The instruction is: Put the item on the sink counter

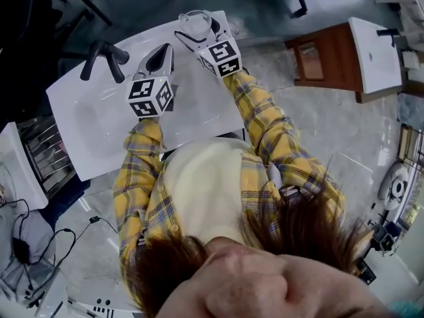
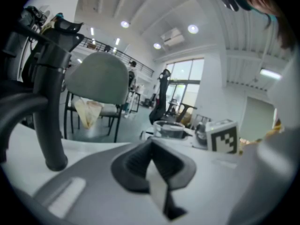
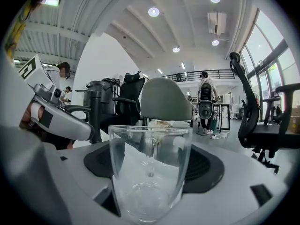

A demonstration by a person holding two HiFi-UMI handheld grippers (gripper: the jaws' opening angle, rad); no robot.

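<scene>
A clear drinking glass (image 1: 194, 22) (image 3: 150, 172) stands upright between the jaws of my right gripper (image 1: 197, 32) (image 3: 151, 186), which is shut on it. It is at the far right corner of the white sink counter (image 1: 199, 105); whether its base touches the counter I cannot tell. My left gripper (image 1: 159, 59) (image 2: 152, 165) is shut and empty, hovering over the counter left of the glass, near the dark faucet (image 1: 103, 55) (image 2: 51, 102). From the left gripper view the glass (image 2: 168, 128) shows beyond the jaws, beside the right gripper's marker cube (image 2: 222, 135).
The sink basin (image 1: 99, 121) lies left of my left gripper. A dish rack (image 1: 43, 154) stands off the counter's left end. A wooden cabinet (image 1: 328, 58) with a white top stands to the right. Office chairs (image 3: 164, 102) are behind the counter.
</scene>
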